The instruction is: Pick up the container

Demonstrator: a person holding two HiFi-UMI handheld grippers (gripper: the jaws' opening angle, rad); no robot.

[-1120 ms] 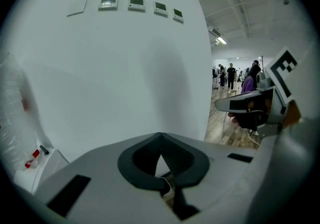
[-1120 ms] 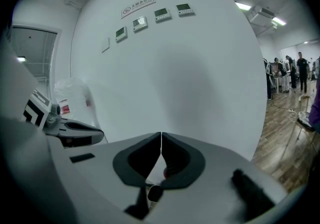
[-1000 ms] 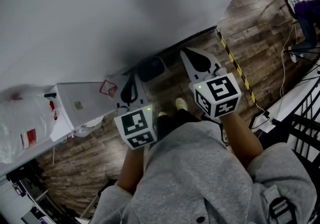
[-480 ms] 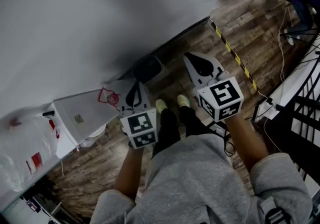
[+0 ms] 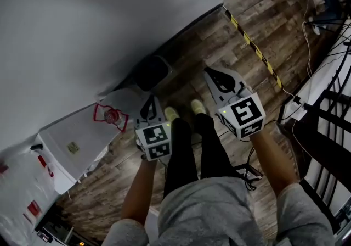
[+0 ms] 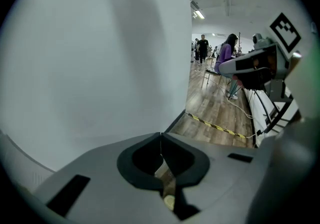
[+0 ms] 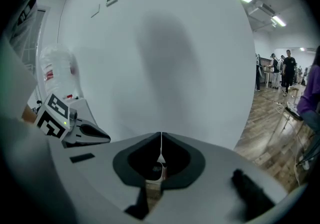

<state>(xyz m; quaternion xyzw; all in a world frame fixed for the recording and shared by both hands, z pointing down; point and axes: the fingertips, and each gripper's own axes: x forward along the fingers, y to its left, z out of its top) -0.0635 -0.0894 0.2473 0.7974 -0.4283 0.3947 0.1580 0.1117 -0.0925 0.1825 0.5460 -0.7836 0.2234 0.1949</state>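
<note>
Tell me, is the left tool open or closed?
Closed. The left tool has its jaws meeting tip to tip, nothing between them.

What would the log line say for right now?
left gripper: shut, empty | right gripper: shut, empty | dark bin: on floor by wall, untouched

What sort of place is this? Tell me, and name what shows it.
Probably an open indoor workshop or lab hall: a wood-plank floor marked with yellow-black hazard tape, a tall white partition wall, and people standing about under ceiling strip lights further back.
</note>
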